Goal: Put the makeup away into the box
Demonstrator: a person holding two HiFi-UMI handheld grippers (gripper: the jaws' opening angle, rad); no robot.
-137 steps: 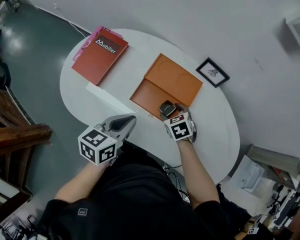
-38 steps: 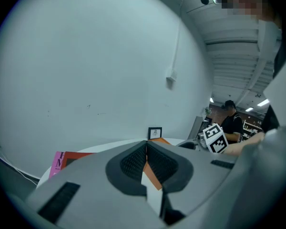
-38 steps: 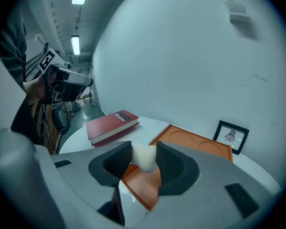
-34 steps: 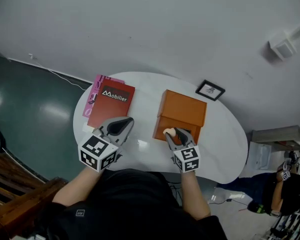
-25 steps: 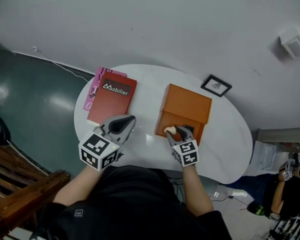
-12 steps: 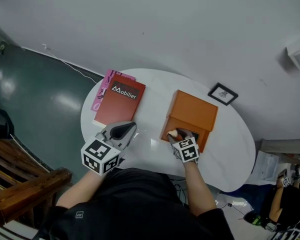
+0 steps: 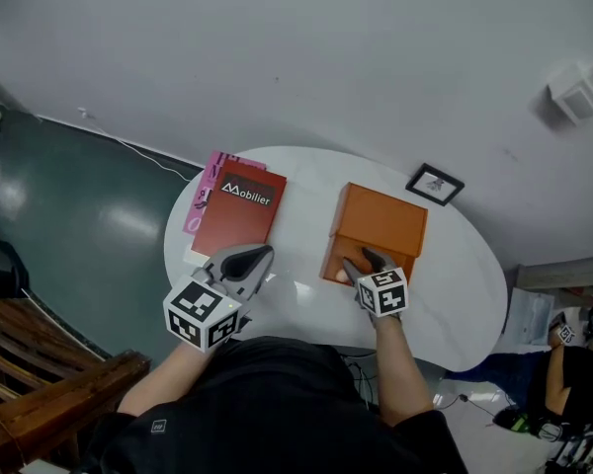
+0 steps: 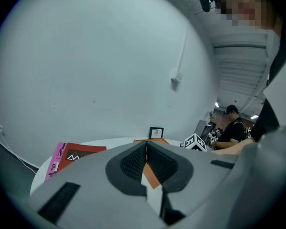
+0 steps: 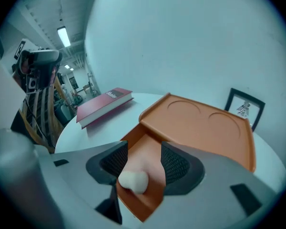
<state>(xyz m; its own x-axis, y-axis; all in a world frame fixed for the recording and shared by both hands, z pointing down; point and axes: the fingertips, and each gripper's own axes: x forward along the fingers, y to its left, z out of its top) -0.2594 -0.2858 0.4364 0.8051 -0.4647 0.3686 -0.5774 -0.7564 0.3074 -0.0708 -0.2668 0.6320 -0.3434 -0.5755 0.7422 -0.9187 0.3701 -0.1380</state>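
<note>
Fingers point(image 9: 178, 165) of the right gripper point(image 9: 144, 146) apart, jaws just been opening. Pale makeup sponge point(image 9: 133, 180) lies loose between them in the open drawer of the orange box point(image 9: 205, 123). Left gripper point(image 8: 146, 146) closed, empty, over the white table point(image 7: 296, 181).

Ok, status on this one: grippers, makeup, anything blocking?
Left gripper shut, empty. Right gripper open over drawer, jaws just been opening. Puff lies in drawer between them, not gripped. Nothing blocking.
</note>
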